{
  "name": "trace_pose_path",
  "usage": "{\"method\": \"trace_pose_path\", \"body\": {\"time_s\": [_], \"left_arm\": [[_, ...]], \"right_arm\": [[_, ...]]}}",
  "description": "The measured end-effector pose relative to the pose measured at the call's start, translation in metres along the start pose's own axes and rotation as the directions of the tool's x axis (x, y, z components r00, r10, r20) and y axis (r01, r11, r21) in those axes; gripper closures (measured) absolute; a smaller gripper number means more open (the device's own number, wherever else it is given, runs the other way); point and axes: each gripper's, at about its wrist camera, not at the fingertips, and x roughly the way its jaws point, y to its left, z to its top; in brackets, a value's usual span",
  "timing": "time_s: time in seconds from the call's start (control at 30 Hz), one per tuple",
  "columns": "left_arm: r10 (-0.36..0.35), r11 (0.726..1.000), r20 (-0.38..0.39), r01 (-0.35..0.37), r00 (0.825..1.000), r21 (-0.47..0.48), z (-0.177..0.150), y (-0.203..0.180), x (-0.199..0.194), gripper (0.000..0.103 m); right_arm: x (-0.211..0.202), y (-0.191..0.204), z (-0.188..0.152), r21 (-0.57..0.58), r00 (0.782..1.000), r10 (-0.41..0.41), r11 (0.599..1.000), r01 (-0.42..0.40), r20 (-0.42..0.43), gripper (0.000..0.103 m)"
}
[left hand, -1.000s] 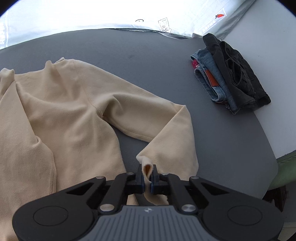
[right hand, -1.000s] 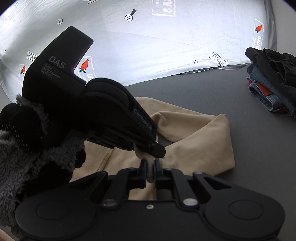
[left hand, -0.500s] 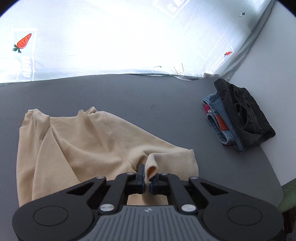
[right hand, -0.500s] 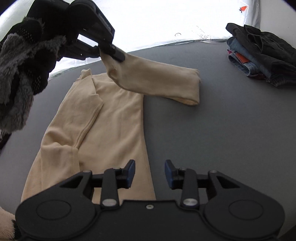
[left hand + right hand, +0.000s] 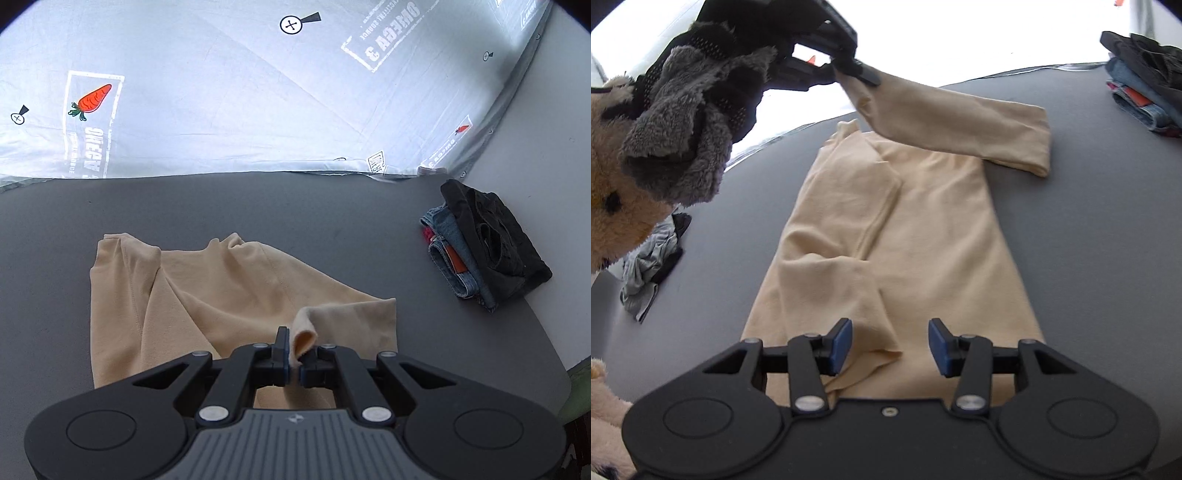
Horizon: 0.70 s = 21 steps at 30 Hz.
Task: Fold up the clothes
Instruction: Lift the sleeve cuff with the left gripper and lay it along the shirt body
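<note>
Beige sweater (image 5: 923,236) lies flat on the dark table (image 5: 1089,221). Left gripper (image 5: 293,363) is clamped on its cuff (image 5: 304,334), sleeve lifted. Right gripper (image 5: 890,345) hovers over the hem, jaws opening, gripping nothing.

Backdrop sheet (image 5: 221,110): "OMEGA 3" stamps, mirrored; carrot logos; crossed-circle marks.

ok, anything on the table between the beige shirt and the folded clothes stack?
Nothing: bare grey table between the beige shirt and the folded stack, left wrist view.
</note>
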Motion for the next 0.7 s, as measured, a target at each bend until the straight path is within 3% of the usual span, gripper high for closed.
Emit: {"method": "trace_pose_path", "body": {"time_s": [0.07, 0.1, 0.13, 0.2, 0.3, 0.4, 0.5, 0.6, 0.7], "left_arm": [[-0.002, 1.0, 0.0, 0.002, 1.0, 0.023, -0.005, 0.006, -0.005, 0.098], [-0.005, 1.0, 0.002, 0.005, 1.0, 0.024, -0.004, 0.009, -0.007, 0.098], [-0.009, 1.0, 0.004, 0.009, 1.0, 0.025, -0.004, 0.012, -0.009, 0.098], [-0.016, 1.0, 0.008, 0.016, 1.0, 0.027, -0.003, 0.018, -0.013, 0.098], [-0.028, 0.999, 0.022, 0.027, 0.999, 0.026, 0.001, 0.026, -0.019, 0.098], [-0.043, 0.999, 0.037, 0.042, 0.998, 0.011, 0.005, 0.033, -0.024, 0.098], [-0.045, 0.999, 0.042, 0.045, 0.998, 0.007, 0.008, 0.038, -0.025, 0.098], [-0.043, 0.999, 0.039, 0.043, 0.998, 0.002, 0.008, 0.041, -0.023, 0.098], [-0.047, 0.999, 0.033, 0.048, 0.998, -0.009, 0.005, 0.044, -0.022, 0.098]], "right_arm": [[0.016, 0.008, 0.002, 0.006, 1.0, -0.002, 1.0, 0.002, -0.031, 0.059], [0.022, 0.012, 0.003, 0.013, 0.998, -0.012, 1.0, 0.013, -0.055, 0.089], [0.023, 0.015, 0.003, 0.019, 0.997, -0.025, 0.999, 0.027, -0.068, 0.098], [0.009, 0.019, 0.001, 0.041, 1.0, -0.009, 0.999, 0.011, -0.027, 0.098], [-0.023, 0.015, -0.002, 0.18, 0.993, 0.109, 0.977, -0.113, 0.031, 0.098], [-0.029, 0.003, -0.012, 0.358, 0.972, 0.233, 0.905, -0.229, 0.033, 0.098], [-0.009, -0.014, -0.028, 0.528, 0.951, 0.308, 0.813, -0.246, -0.03, 0.098], [0.001, -0.008, -0.031, 0.466, 0.982, 0.141, 0.882, -0.066, -0.128, 0.086], [-0.015, -0.002, -0.026, 0.4, 0.995, 0.023, 0.917, 0.016, -0.094, 0.074]]}}
